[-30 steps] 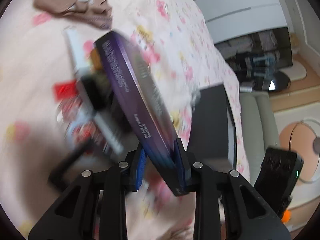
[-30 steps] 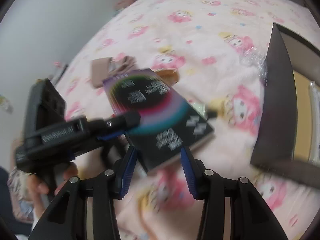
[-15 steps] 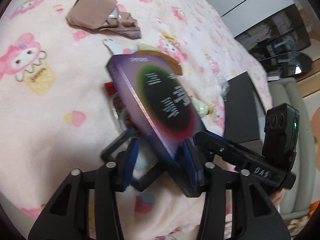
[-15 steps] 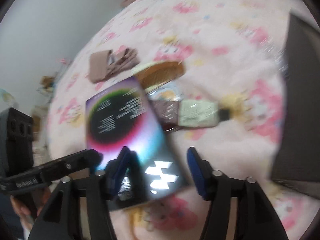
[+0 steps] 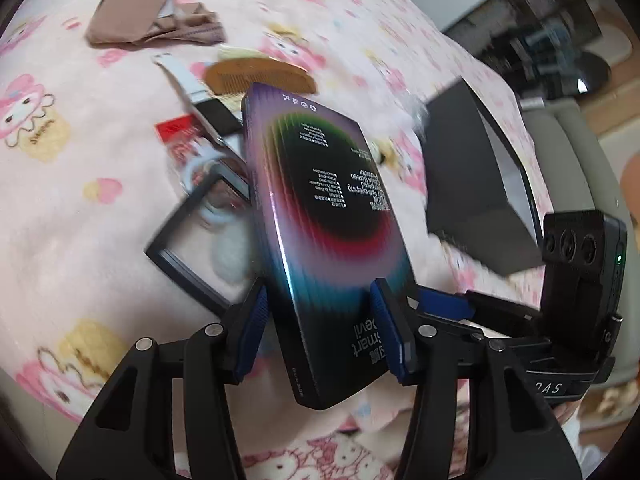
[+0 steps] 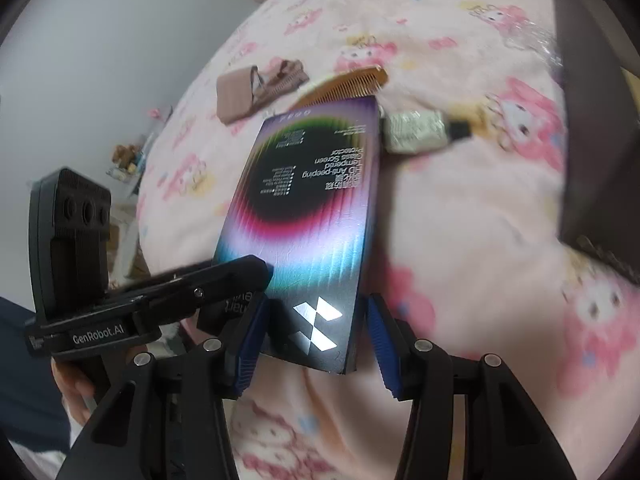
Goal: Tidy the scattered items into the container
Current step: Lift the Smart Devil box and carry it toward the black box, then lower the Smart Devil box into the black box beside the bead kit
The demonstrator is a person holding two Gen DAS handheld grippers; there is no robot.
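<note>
A flat purple-and-black screen protector box (image 5: 320,216) sits tilted between the fingers of my left gripper (image 5: 322,330); the jaws stand wider than before and whether the pads still touch it is unclear. The same box (image 6: 308,216) lies between the fingers of my right gripper (image 6: 312,340), which is open with a small gap on each side. The dark open container (image 5: 476,184) stands on the bed to the right, and shows at the right edge of the right wrist view (image 6: 596,120).
On the pink cartoon blanket lie a wooden comb (image 5: 256,78), a beige pouch (image 5: 132,20), a white tube (image 6: 420,132), a black frame (image 5: 192,236), and a red packet (image 5: 180,136). A desk with a monitor (image 5: 560,56) stands beyond the bed.
The box has turned from edge-on to flat face up. My left jaws have spread wider around it. My right gripper has come in around the box's near end.
</note>
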